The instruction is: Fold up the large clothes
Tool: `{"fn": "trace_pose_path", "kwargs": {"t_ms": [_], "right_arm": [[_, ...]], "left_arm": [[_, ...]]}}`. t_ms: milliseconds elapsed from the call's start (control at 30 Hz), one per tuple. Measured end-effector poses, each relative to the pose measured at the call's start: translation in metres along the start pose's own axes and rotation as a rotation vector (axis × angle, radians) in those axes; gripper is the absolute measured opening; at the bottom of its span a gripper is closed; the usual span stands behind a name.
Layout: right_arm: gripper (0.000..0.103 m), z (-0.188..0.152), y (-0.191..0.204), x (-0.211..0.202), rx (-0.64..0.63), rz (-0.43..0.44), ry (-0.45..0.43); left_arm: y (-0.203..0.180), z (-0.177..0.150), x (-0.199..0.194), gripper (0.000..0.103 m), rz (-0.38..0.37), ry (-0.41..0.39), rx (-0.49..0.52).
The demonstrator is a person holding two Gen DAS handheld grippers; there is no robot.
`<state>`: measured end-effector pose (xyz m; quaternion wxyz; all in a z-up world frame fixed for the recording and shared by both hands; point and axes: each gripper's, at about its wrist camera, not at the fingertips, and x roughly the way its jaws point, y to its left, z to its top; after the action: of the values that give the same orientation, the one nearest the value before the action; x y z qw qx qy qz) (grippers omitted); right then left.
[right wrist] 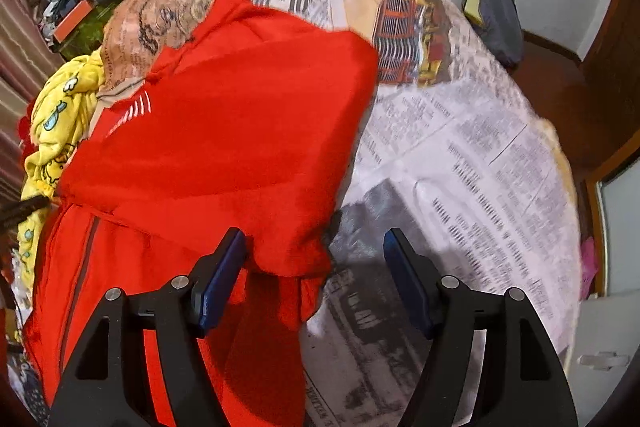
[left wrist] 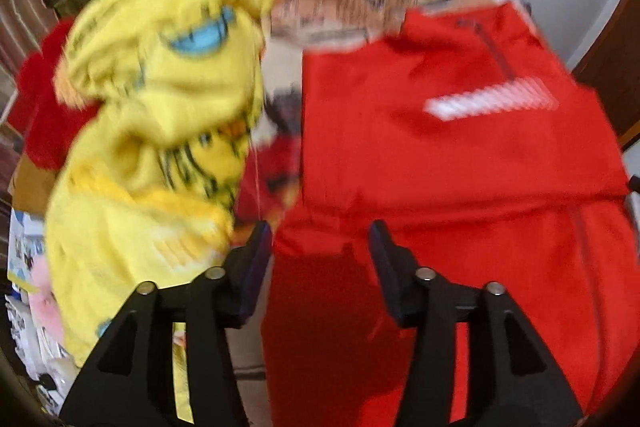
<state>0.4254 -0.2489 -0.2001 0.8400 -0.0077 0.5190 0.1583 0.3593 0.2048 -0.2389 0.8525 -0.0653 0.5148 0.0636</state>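
You see a large red garment (right wrist: 224, 115) of smooth, faintly shiny cloth; a crumpled yellow printed garment (left wrist: 160, 99) looks soft, fleecy, matt. The newsprint-patterned table cover (right wrist: 472, 155) appears matt. Black plastic gripper frames carry bright metal pins.

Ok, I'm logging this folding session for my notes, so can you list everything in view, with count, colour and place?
jacket: one, red with a white striped patch, partly folded on the bed, between both tools
yellow garment: one, yellow with cartoon prints, crumpled left of the jacket
bedcover: one, newspaper print with brown and orange panels, under the clothes
red item: one, far left behind the yellow garment, kind unclear
clutter pile: mixed colours, back left by the wall
dark bag: one, navy, back right by the wall
left tool: black with blue pads, open over the jacket's left edge
right tool: black with blue pads, open at the jacket's right corner
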Motion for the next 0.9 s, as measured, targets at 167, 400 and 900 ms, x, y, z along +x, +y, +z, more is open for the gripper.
{"fn": "trace_pose_path", "kwargs": {"t_ms": [167, 400, 900], "right_arm": [[0.068, 0.019, -0.007, -0.020, 0.024, -0.011, -0.088], [0.073, 0.063, -0.003, -0.008, 0.032, 0.014, -0.109], [0.073, 0.153, 0.080, 0.088, -0.210, -0.025, -0.036]], "left_arm": [[-0.001, 0.036, -0.024, 0.066, 0.000, -0.105, -0.010], [-0.006, 0.091, 0.015, 0.066, -0.066, -0.069, -0.052], [-0.084, 0.188, 0.117, 0.066, -0.155, -0.011, 0.073]]}}
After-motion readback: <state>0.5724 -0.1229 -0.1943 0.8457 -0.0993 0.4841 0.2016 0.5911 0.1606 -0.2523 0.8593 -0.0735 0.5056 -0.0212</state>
